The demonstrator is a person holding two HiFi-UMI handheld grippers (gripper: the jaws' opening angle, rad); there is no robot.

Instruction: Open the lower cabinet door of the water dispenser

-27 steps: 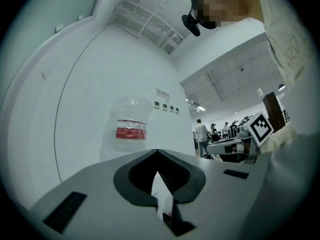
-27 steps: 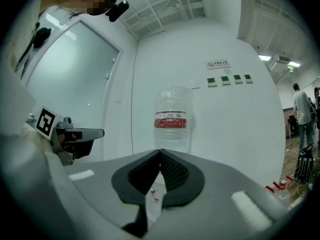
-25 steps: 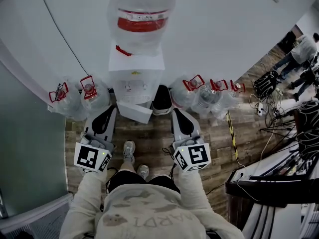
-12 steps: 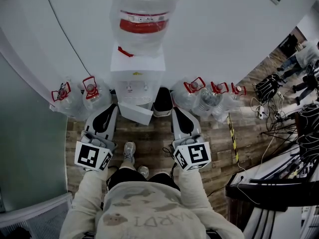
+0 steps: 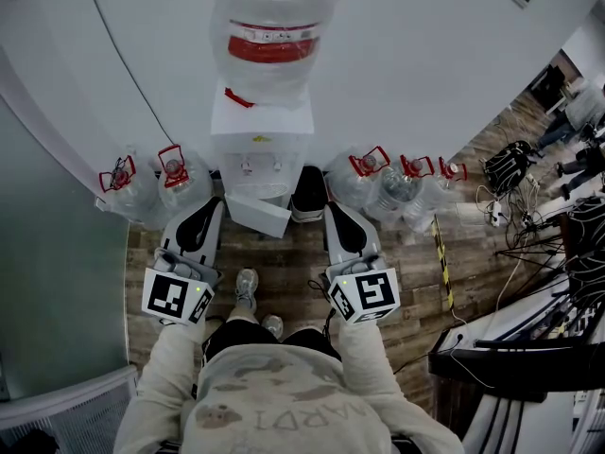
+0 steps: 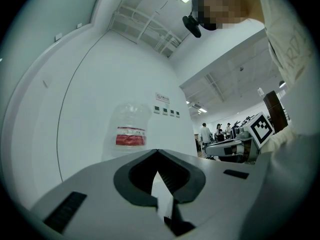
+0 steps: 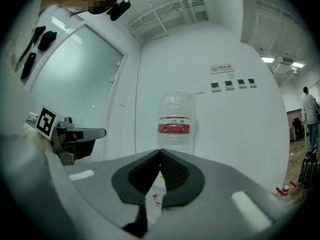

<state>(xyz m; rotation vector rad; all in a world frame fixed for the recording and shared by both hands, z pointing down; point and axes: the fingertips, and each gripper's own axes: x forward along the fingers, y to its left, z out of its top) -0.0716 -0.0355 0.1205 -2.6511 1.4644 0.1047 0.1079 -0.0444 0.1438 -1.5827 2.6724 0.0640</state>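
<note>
The white water dispenser point(image 5: 259, 145) stands against the wall with a big clear bottle point(image 5: 271, 26) on top; the bottle also shows in the left gripper view point(image 6: 131, 130) and the right gripper view point(image 7: 175, 119). A white panel point(image 5: 257, 214) juts out at an angle from the dispenser's foot and looks like the lower door standing ajar. My left gripper point(image 5: 210, 206) is held level just left of that panel, my right gripper point(image 5: 333, 212) just right of it. Both are shut with tips touching and nothing between them, as seen up close on the left gripper point(image 6: 157, 152) and the right gripper point(image 7: 160, 152).
Spare water jugs with red handles stand on the wood floor left point(image 5: 156, 183) and right point(image 5: 378, 185) of the dispenser. A black object point(image 5: 307, 192) sits beside its right side. Cables and desks point(image 5: 548, 253) crowd the right. A glass wall point(image 5: 57, 282) runs along the left.
</note>
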